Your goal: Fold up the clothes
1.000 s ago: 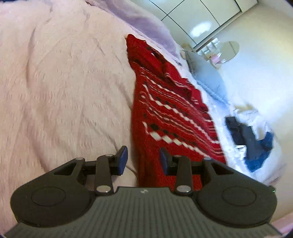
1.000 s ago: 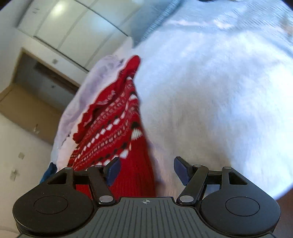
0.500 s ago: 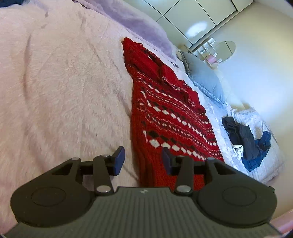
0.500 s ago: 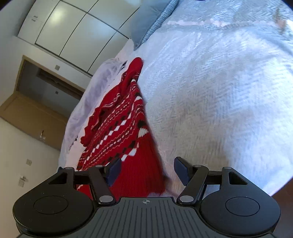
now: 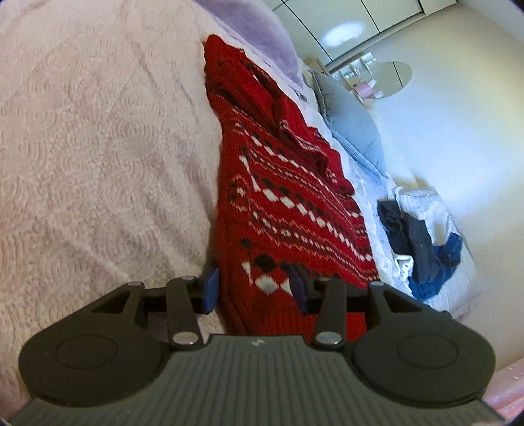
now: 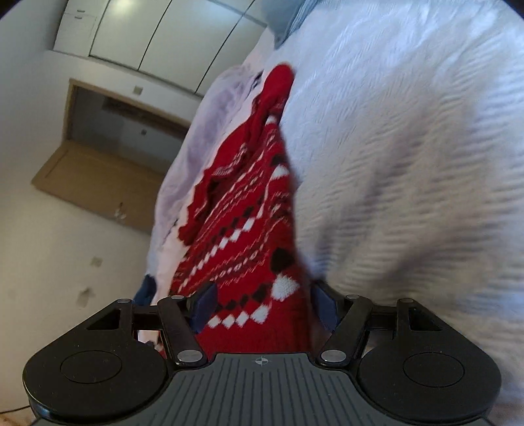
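A red knitted sweater with white and black diamond bands lies lengthwise on the bed, its sleeves bunched at the far end. In the left wrist view, my left gripper is open, and the sweater's near left hem corner sits between its blue pads. In the right wrist view the same sweater runs away from me. My right gripper is open too, with the near right hem corner between its fingers. Neither gripper is closed on the cloth.
A pale pink textured bedspread covers the bed; it looks white in the right wrist view. A lilac blanket and grey pillow lie at the far end. Dark and blue clothes are piled at the right. Wardrobe doors stand beyond.
Both grippers have moved forward and down onto the sweater's near hem, so that the hem now lies between each pair of fingers. The finger gaps are unchanged.
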Motion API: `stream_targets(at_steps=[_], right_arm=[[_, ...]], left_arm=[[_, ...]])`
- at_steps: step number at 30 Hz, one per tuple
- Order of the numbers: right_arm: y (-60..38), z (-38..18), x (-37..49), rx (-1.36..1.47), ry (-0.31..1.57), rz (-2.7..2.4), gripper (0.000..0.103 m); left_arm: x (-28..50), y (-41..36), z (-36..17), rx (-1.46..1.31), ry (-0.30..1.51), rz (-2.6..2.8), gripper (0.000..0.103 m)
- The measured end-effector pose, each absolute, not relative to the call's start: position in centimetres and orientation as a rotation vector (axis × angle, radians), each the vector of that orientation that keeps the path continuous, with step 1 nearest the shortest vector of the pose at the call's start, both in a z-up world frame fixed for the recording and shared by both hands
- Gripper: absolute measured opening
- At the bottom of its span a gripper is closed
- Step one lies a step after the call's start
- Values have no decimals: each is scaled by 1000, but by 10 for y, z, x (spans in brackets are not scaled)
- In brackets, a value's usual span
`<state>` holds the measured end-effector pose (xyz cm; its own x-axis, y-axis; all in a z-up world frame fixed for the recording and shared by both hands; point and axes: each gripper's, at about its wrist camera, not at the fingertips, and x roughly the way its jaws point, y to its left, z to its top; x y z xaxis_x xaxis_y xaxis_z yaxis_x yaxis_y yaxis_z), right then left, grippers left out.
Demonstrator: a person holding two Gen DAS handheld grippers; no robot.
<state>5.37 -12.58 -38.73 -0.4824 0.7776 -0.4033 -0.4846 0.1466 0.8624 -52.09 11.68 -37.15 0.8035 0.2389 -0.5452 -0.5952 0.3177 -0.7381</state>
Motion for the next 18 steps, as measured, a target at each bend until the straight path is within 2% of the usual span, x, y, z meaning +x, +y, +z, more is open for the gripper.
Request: stream_targets(at_steps=[2, 6, 7, 8, 9, 10, 11, 12, 18], right_arm=[[-128, -390, 51, 290, 1425, 1585, 56], [-137, -396, 49, 277, 1463, 1624, 48], [-137, -397, 49, 280, 1470, 1624, 48], [-136, -398, 49, 284, 1480, 1620, 46], [-133, -400, 48, 290, 1495, 1612, 42], [-131, -402, 47, 295, 1515, 1591, 22], [-129, -403, 45, 299, 1536, 1553, 10], [-128, -404, 44, 306, 1549, 1520, 7], [-153, -380, 43, 378, 1468, 1493, 4]], left_arm=[[-523, 112, -372, -1122, 373, 538, 39], [-519, 110, -377, -1133, 370, 523, 38], [-517, 111, -379, -1138, 370, 522, 35], [-517, 111, -378, -1137, 367, 528, 28], [-517, 110, -377, -1135, 363, 535, 25], [-518, 109, -377, -1133, 359, 541, 12], [-518, 108, -376, -1131, 355, 548, 7], [-518, 107, -375, -1129, 351, 555, 7], [-531, 94, -363, -1107, 308, 600, 5]])
